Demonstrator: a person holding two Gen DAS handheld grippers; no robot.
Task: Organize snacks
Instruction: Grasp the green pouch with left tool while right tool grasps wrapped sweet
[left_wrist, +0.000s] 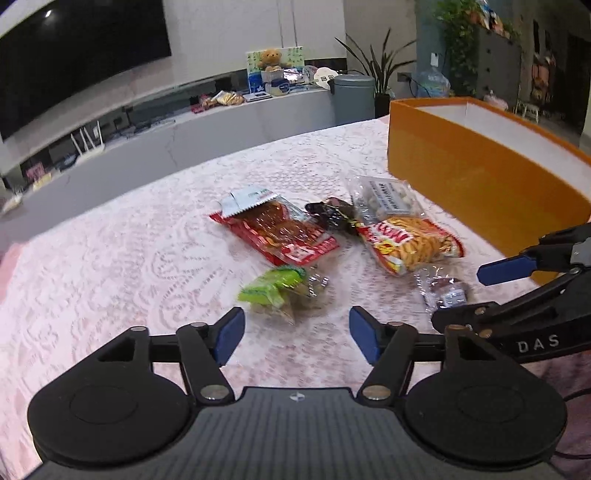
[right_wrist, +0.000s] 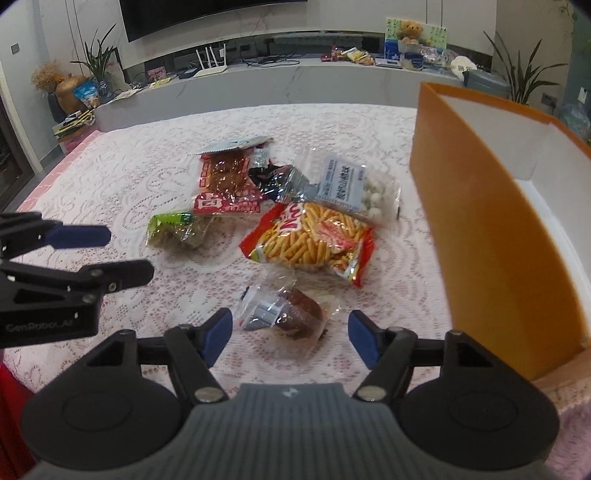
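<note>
Surface (right_wrist: 129, 177) with a pale lace cloth carries everything. Biggest item is the orange box (right_wrist: 491, 236) at the right edge, open top, white inside; what shows of its interior looks empty, though the floor is mostly hidden, so I'd say nothing is packed yet. All the snacks sit loose in a cluster to the left of the box, near it but outside it: yellow bag of sticks (right_wrist: 314, 240) in the middle, clear bag of white balls (right_wrist: 354, 192) touching it on the far side, red packet (right_wrist: 225, 184) to the left, a dark wrapper (right_wrist: 269, 177) between the red packet and the ball bag, green packet (right_wrist: 177, 229) nearest the left tongs, and a small clear-wrapped brown cake (right_wrist: 291, 314) closest to the right tongs. Left tongs (left_wrist: 295, 332) are spread wide and empty, with the green packet just ahead of the gap, not gripped. Right tongs (right_wrist: 290, 334) are also apart and empty, the brown cake lying at the mouth, pads not pressing it. My read: the task is barely started, two pickups are being lined up, six items are left to box.
</note>
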